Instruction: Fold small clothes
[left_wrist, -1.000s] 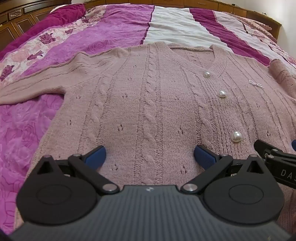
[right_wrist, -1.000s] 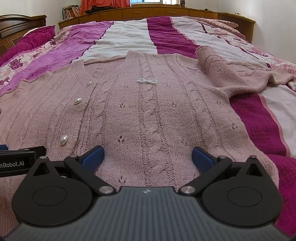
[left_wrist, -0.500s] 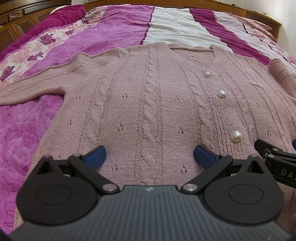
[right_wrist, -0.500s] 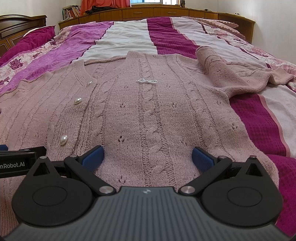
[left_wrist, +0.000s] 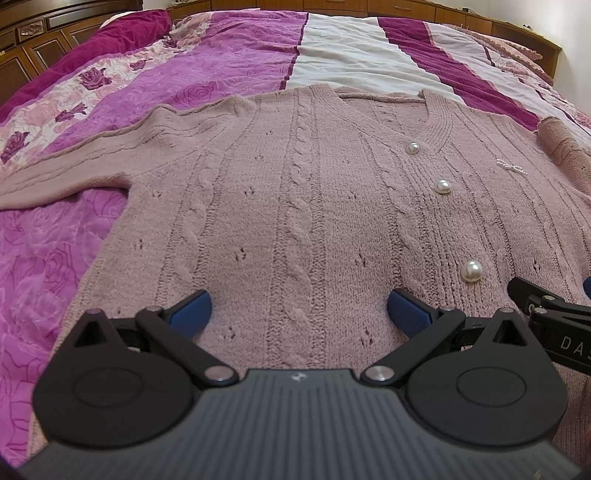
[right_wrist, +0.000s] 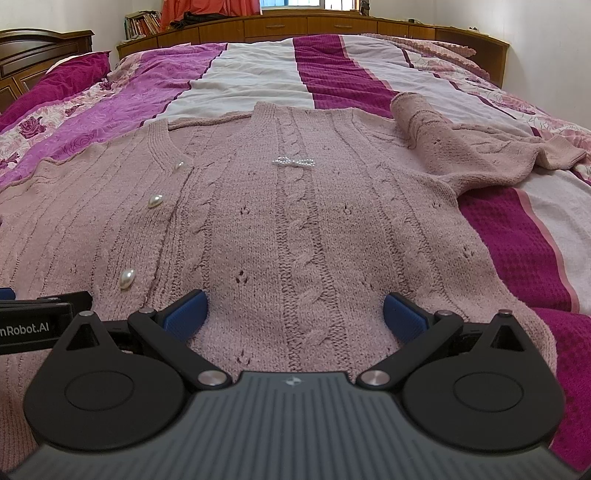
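Note:
A dusty-pink cable-knit cardigan (left_wrist: 295, 206) (right_wrist: 295, 206) with pearl buttons (left_wrist: 471, 270) lies flat, front up, on the bed. Its left sleeve (left_wrist: 74, 170) stretches out sideways. The right sleeve (right_wrist: 461, 147) is folded back in a loose heap beside the shoulder. A small pearl bow (right_wrist: 293, 161) is pinned on the chest. My left gripper (left_wrist: 299, 312) is open just over the hem, left of the buttons. My right gripper (right_wrist: 293, 310) is open over the hem on the right half. Each gripper's body shows at the edge of the other's view.
The bed carries a striped quilt (right_wrist: 258, 70) in purple, white and magenta. Rose-print fabric (left_wrist: 44, 122) runs along the left side. Wooden cabinets (right_wrist: 332, 26) line the far end, and a dark headboard (right_wrist: 33, 51) stands at the left.

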